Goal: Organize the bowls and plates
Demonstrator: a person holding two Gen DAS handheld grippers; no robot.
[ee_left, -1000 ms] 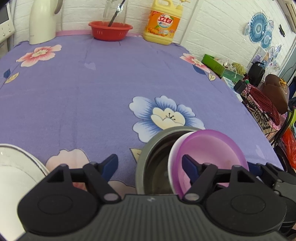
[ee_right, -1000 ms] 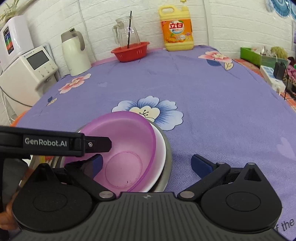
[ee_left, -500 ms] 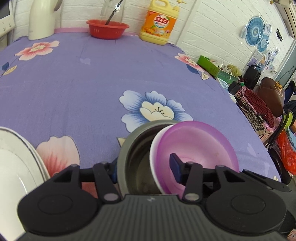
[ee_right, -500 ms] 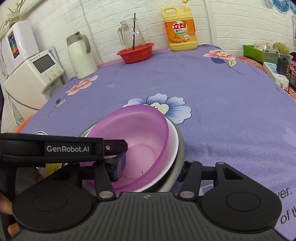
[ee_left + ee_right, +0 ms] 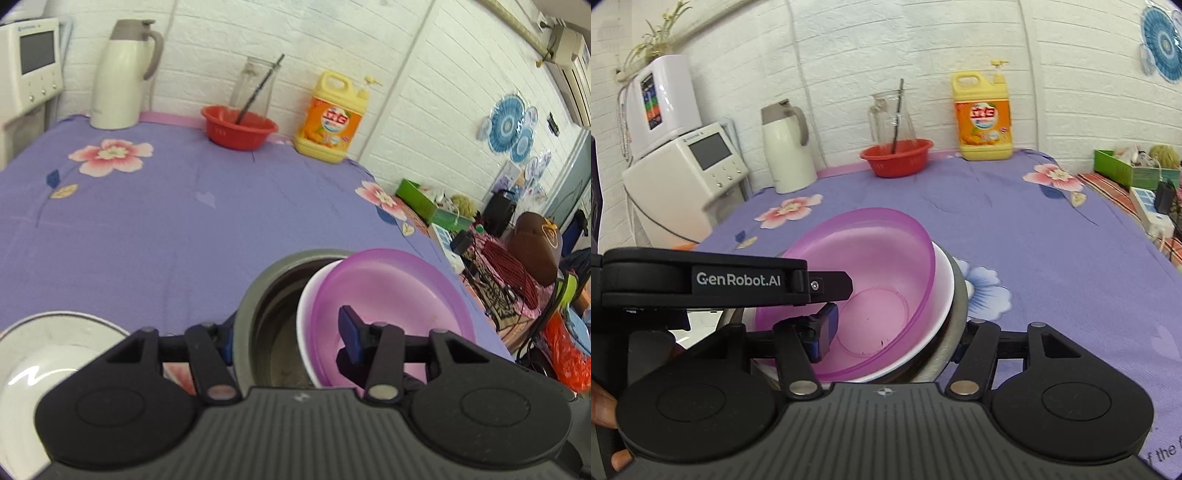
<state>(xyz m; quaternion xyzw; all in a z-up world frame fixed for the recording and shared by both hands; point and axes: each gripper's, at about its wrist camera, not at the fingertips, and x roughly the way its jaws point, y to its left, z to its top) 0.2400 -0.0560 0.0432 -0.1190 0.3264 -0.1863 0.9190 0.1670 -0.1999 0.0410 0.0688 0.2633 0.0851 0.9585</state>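
Home kitchen-dining corner, showing: white brick wall (image 5: 849, 55); floral purple tablecloth (image 5: 184, 229); thermos jug (image 5: 786, 147), detergent bottle (image 5: 984, 118), red basin (image 5: 897, 158) and glass pitcher (image 5: 890, 114) standing along the wall; countertop water dispenser (image 5: 687, 166) sitting alongside.

**Mia:** Where is the left gripper (image 5: 288, 334)?

**Ben:** Low down, pointing forward. Its blue pad (image 5: 349, 334) is inside the stack of bowls (image 5: 391, 291). Its other finger is outside the wall. It pinches the wall tight.

**Mia:** And the right gripper (image 5: 892, 336)?

**Ben:** It pinches the other side. Its left pad (image 5: 823, 328) is inside and its right finger is outside.

**Mia:** Are the two close?

**Ben:** Very. From the right wrist, the left gripper reaches in flat from the left, just above that pad.

**Mia:** Any hand?

**Ben:** A bit of the person's hand (image 5: 604, 402) shows at the lower left edge.
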